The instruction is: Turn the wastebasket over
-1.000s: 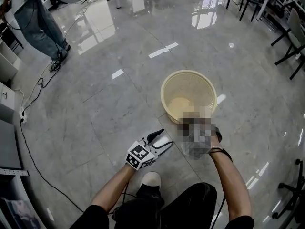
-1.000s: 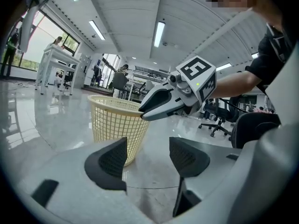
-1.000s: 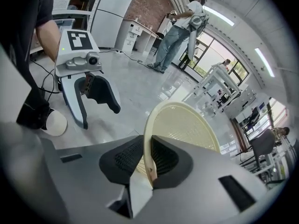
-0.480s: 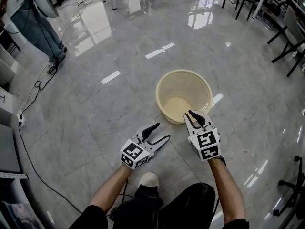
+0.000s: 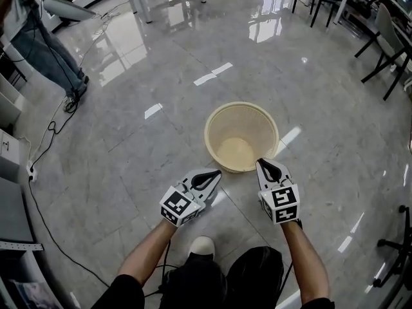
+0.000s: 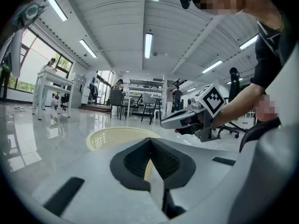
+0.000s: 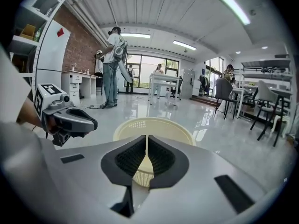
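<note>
The pale yellow mesh wastebasket (image 5: 213,120) stands upright on the grey marble floor, its mouth facing up and nothing inside. My left gripper (image 5: 212,176) hovers just short of its near left rim, jaws shut and empty. At the near right rim, my right gripper (image 5: 264,165) is also shut on nothing. Neither touches the basket. In the left gripper view the wastebasket (image 6: 117,136) lies beyond the shut left gripper (image 6: 150,146), with the right gripper (image 6: 163,123) at the right. The right gripper view has the wastebasket (image 7: 154,125) dead ahead past the right gripper (image 7: 146,146), and the left gripper (image 7: 92,123) to the left.
A person in jeans (image 5: 45,50) stands far left, with a black cable (image 5: 45,131) trailing over the floor nearby. Black chairs (image 5: 386,40) sit at the far right and table legs (image 5: 138,2) at the top. My shoe (image 5: 203,243) is below the grippers.
Both grippers rose and drew closer to the basket's near rim. The left jaws went from open to shut. The right gripper rolled so its marker cube faces up.
</note>
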Action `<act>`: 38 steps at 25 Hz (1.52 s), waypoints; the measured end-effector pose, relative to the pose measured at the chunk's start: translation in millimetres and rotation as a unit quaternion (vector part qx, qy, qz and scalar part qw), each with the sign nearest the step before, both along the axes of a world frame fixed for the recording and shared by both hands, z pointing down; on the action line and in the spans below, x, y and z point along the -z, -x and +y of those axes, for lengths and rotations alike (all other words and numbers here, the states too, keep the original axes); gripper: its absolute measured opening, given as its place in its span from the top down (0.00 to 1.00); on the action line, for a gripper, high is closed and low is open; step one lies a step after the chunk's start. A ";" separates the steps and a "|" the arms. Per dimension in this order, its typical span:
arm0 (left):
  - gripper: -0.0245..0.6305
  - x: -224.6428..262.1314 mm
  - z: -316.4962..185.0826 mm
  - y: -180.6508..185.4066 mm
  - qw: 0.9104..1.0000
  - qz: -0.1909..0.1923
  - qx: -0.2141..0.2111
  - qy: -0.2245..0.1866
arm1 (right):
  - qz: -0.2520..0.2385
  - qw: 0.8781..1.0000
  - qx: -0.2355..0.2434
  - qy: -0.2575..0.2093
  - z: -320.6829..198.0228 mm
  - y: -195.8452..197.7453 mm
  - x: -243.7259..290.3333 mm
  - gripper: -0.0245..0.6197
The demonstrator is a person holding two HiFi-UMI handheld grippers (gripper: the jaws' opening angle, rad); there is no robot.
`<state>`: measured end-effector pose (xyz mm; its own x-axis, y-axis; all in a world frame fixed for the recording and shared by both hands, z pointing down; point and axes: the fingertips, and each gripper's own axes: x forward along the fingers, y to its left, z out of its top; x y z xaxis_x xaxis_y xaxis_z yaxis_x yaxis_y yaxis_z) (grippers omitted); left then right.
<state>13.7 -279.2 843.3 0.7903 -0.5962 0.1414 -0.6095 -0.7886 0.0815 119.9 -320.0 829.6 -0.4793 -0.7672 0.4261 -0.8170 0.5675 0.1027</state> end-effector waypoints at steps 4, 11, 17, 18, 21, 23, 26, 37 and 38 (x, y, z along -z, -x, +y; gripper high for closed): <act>0.95 32.0 -1.9 -6.9 1.000 -0.004 -0.013 0.004 | -0.003 1.000 -0.006 -0.001 4.6 -5.9 33.1 0.93; 0.95 159.3 -1.8 -3.7 0.999 -0.006 -0.013 0.034 | 0.023 0.998 -0.054 0.023 23.5 -15.8 151.9 0.93; 0.95 326.7 20.5 -0.1 0.999 -0.016 -0.006 0.050 | -0.023 0.995 -0.071 0.062 55.7 -8.1 312.4 0.93; 0.95 350.5 27.1 0.8 0.998 -0.024 -0.007 0.055 | -0.027 0.995 -0.071 0.065 64.3 -5.5 338.8 0.93; 0.95 411.7 50.4 5.5 0.997 -0.033 -0.002 0.073 | -0.033 0.995 -0.059 0.067 95.5 5.1 407.5 0.93; 0.95 450.3 66.9 7.4 0.996 -0.024 0.008 0.089 | -0.031 0.996 -0.048 0.068 115.6 11.4 446.3 0.93; 0.95 504.1 94.9 7.5 0.995 -0.021 0.011 0.097 | -0.044 0.995 -0.055 0.076 145.2 13.3 504.5 0.93; 0.95 686.8 189.7 1.5 0.995 0.001 0.042 0.092 | -0.089 0.989 -0.117 0.032 248.0 -2.4 679.9 0.93; 0.95 691.9 201.6 1.4 0.995 0.001 0.044 0.091 | -0.091 0.988 -0.119 0.031 257.5 -2.3 686.1 0.93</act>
<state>12.3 -77.6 151.4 0.7366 -0.6276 0.2521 -0.6752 -0.7041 0.2201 122.2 -62.5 143.5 -0.3609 -0.8427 0.3995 -0.9300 0.3570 -0.0871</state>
